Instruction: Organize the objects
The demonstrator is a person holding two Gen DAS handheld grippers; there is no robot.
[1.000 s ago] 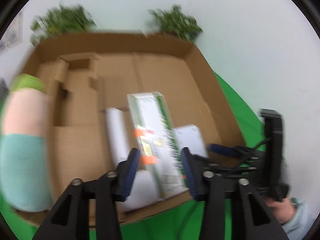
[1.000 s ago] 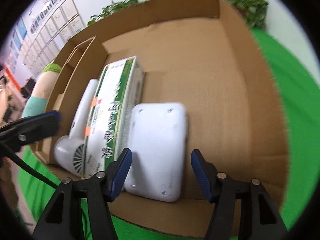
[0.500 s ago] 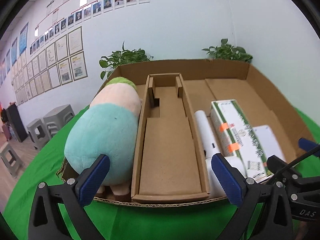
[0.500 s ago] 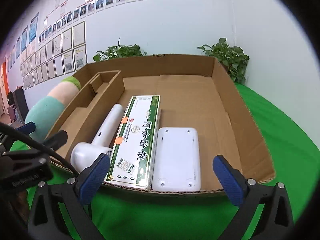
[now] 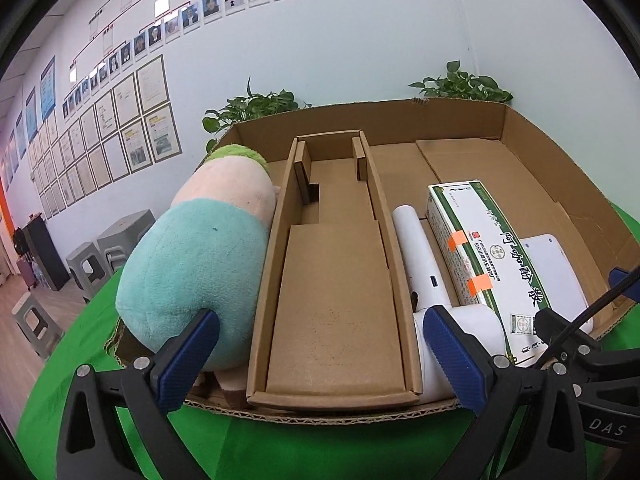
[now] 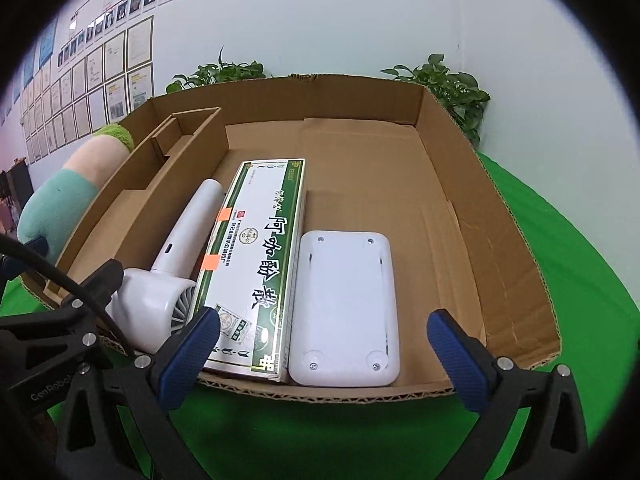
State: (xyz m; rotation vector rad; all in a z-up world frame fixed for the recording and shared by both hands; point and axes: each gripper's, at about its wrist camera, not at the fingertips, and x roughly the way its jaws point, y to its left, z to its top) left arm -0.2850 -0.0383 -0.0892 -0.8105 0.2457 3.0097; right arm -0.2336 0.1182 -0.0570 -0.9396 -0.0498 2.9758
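A shallow cardboard tray [image 5: 552, 152] [image 6: 444, 128] lies on green cloth. In it, left to right: a teal, pink and green plush toy [image 5: 200, 256] [image 6: 60, 196], a cardboard insert [image 5: 336, 304], a white hair dryer [image 5: 428, 276] [image 6: 176, 256], a green and white box [image 5: 496, 256] [image 6: 260, 260] and a flat white device [image 5: 556, 268] [image 6: 346, 308]. My left gripper [image 5: 320, 360] is open and empty at the tray's near edge, in front of the insert. My right gripper [image 6: 320, 360] is open and empty at the near edge, in front of the box and device.
The tray's right part [image 6: 400, 200] is bare cardboard. Potted plants [image 5: 256, 108] [image 6: 448, 88] stand behind the tray against a wall with framed papers. Grey stools [image 5: 96, 252] stand on the floor at the left. The right gripper's body [image 5: 580, 352] shows in the left wrist view.
Both grippers have opened wide and pulled back from over the tray to its near edge. The left one let go of the green and white box, which now lies in the tray.
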